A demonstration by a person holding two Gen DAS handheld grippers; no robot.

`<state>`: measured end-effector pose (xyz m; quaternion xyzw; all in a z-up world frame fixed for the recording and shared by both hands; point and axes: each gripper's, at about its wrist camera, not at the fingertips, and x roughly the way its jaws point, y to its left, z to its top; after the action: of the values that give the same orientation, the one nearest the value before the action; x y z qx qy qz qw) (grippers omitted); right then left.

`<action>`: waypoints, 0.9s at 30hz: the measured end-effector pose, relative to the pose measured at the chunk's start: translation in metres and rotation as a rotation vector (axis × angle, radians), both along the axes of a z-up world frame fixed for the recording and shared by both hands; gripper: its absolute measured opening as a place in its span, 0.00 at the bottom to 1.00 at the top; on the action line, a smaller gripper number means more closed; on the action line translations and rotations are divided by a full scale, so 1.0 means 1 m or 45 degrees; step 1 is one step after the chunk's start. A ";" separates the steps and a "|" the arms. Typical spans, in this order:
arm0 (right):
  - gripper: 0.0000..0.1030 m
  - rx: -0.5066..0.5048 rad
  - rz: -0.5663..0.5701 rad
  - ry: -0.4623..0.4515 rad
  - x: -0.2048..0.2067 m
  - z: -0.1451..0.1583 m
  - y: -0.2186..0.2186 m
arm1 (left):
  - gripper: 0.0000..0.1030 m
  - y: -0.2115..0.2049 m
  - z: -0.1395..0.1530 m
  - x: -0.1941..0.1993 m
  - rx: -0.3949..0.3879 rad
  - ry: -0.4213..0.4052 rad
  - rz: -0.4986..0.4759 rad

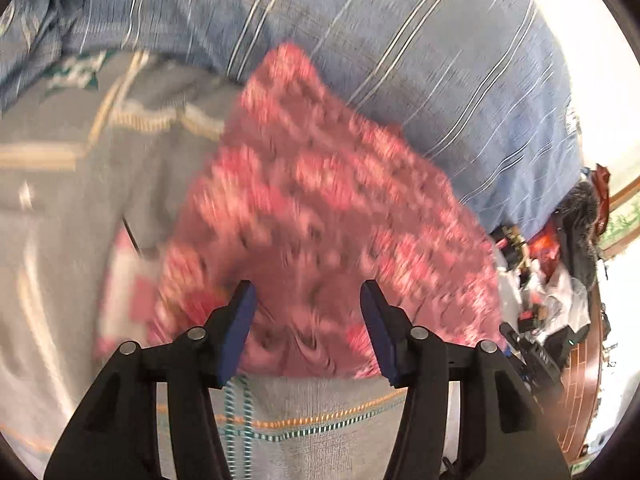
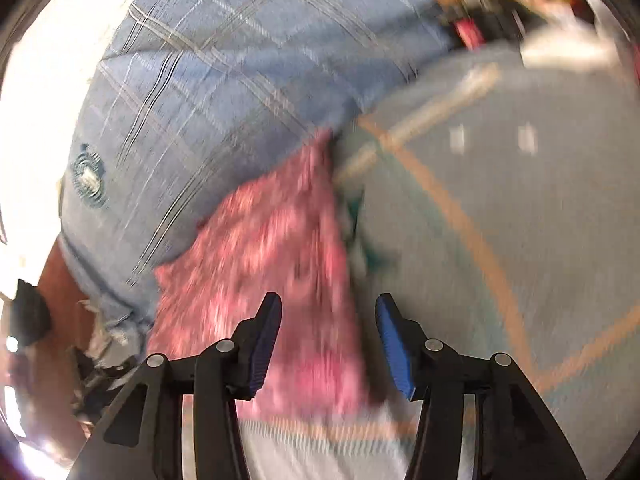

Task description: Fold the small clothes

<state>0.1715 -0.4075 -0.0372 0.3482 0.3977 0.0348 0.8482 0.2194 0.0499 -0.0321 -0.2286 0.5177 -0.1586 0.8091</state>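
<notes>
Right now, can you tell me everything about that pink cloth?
The pink cloth is a small soft garment, pink with a busy white and darker speckled print, blurred here. It lies fairly flat on a grey bedcover with orange and teal lines, its far edge against a blue striped pillow. Its near edge looks bunched. The left gripper and right gripper hover open above it, not pinching it.

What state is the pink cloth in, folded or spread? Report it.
Folded, it seems: the pink cloth lies as a compact slab on the grey blanket, with a doubled edge nearest the left tongs. Blur hides finer layers.
</notes>
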 end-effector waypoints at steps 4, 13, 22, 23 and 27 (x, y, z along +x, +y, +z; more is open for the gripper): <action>0.05 -0.054 -0.074 -0.122 -0.024 0.031 -0.011 | 0.50 -0.013 0.003 -0.005 -0.043 -0.039 0.042; 0.11 -0.242 -0.198 0.047 -0.035 0.025 -0.014 | 0.50 0.021 0.009 -0.001 -0.223 -0.065 0.110; 0.21 -0.426 -0.103 -0.144 -0.003 0.043 0.040 | 0.55 0.029 -0.009 0.030 0.108 0.048 0.222; 0.20 -0.438 -0.082 -0.065 0.004 0.026 0.043 | 0.55 0.024 -0.012 0.032 0.155 0.044 0.210; 0.18 -0.489 -0.103 -0.016 0.004 0.019 0.048 | 0.55 0.021 0.002 0.029 0.224 -0.012 0.197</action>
<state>0.1757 -0.3597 -0.0179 0.1954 0.3774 -0.0740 0.9022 0.2488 0.0706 -0.0305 -0.1953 0.5065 -0.0506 0.8383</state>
